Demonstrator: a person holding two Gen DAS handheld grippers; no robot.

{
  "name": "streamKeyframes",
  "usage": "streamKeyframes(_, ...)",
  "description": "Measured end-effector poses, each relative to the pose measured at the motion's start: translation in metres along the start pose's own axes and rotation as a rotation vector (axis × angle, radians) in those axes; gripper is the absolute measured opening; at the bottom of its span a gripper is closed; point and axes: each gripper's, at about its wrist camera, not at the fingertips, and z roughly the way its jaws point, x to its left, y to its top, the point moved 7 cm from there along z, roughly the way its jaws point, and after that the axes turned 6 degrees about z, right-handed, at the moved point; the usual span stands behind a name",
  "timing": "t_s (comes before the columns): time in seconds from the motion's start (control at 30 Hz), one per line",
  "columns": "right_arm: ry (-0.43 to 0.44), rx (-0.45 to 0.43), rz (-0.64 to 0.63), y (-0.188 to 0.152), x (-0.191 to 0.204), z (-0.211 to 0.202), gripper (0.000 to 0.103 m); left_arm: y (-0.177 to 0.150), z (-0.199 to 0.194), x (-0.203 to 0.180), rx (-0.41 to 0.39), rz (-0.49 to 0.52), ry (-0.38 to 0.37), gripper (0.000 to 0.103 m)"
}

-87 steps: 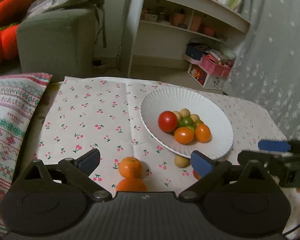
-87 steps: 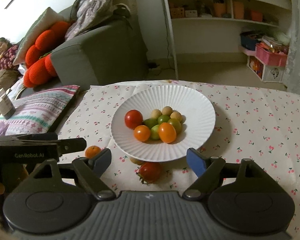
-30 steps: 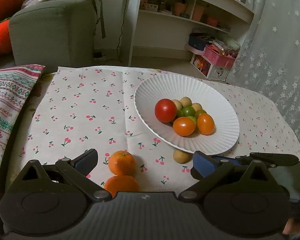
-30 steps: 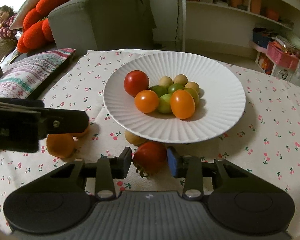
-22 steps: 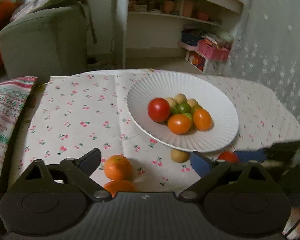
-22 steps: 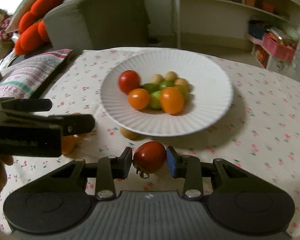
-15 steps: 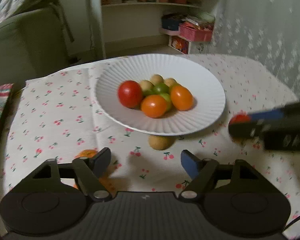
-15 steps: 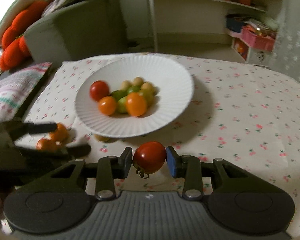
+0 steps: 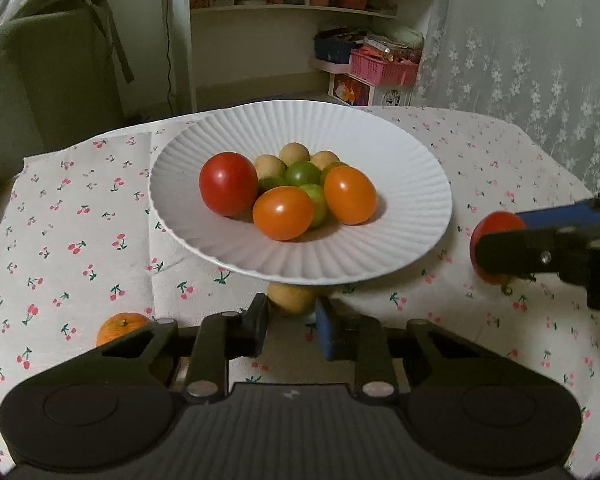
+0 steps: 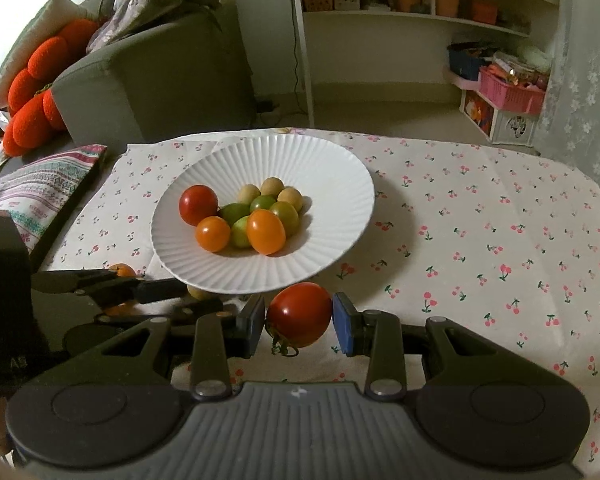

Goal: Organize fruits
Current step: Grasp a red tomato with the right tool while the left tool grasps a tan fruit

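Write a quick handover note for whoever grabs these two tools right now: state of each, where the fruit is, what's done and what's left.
Left tool: its jaws have just been closing and now pinch the small tan fruit at the near rim of the white plate.
Right tool: shut on the red tomato, held near the plate's front edge.
Done: the plate already holds a pile of tomatoes and small fruits.
Left: put both held fruits on the plate, then the orange on the tablecloth.
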Motion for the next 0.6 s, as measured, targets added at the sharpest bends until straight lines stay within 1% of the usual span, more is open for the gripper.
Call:
streamKeyframes(0.13, 0.002, -0.002, -0.005, 0.0, 0.001, 0.0, 0.033, -0.001, -0.001, -0.001, -0.004, 0.01, -0.003, 0.01)
streamKeyframes(0.27, 0.01, -0.015, -0.004, 0.002, 0.001, -0.003, 0.033, -0.002, -0.003, 0.0, 0.007, -0.009, -0.016, 0.01)
streamKeyframes(0.37, 0.01, -0.019, -0.003, 0.003, 0.0, -0.004, 0.033, -0.004, -0.008, 0.001, 0.018, -0.011, -0.016, 0.01)
streamKeyframes(0.47, 0.014, -0.022, -0.001, 0.004, -0.001, -0.005, 0.033, -0.005, -0.016, 0.004, 0.019, -0.035, -0.024, 0.01)
streamKeyframes(0.6, 0.018, -0.029, 0.001, 0.006, -0.001, -0.006, 0.033, -0.003, -0.03, 0.006, 0.008, -0.044, -0.04, 0.01)
